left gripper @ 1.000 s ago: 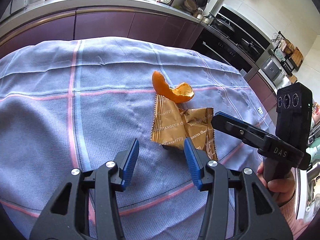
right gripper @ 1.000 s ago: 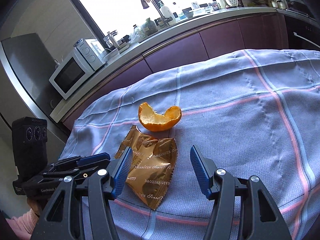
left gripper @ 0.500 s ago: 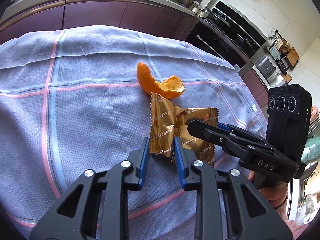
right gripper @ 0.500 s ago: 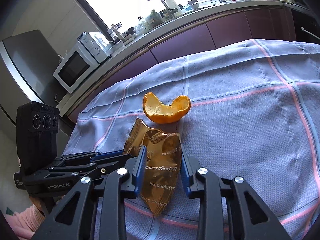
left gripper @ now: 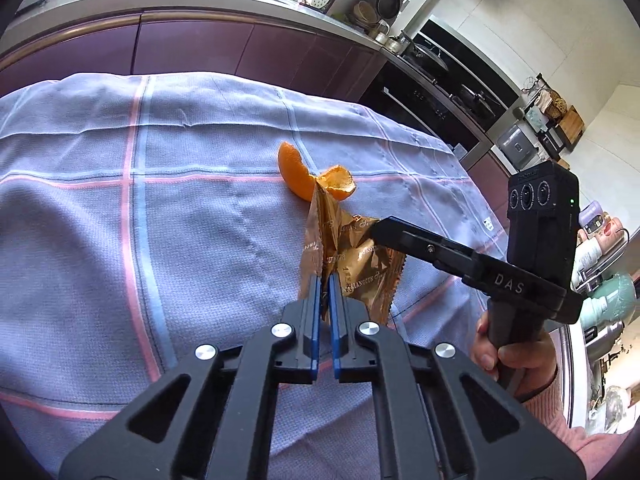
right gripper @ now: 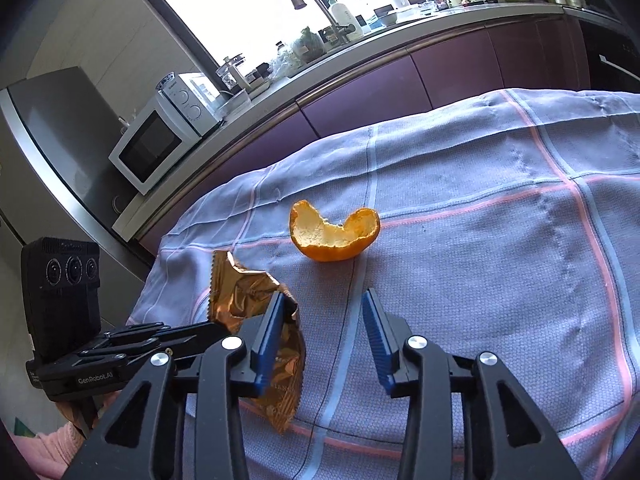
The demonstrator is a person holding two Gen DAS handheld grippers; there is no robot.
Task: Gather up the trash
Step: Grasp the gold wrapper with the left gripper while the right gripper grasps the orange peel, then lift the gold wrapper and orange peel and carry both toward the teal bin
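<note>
Snack wrapper (left gripper: 352, 256), one: gold foil, crumpled, serrated ends, brown lettering; one corner is pinched between the closed fingers of the left gripper (left gripper: 325, 280) and raised off the checked cloth on the table (left gripper: 160, 240). Orange peel (right gripper: 334, 236), one: curled, pale inside, lying on the cloth just beyond the wrapper. Right gripper (right gripper: 326, 304): fingers just reopened, apart, nothing between them; left finger beside the wrapper.
</note>
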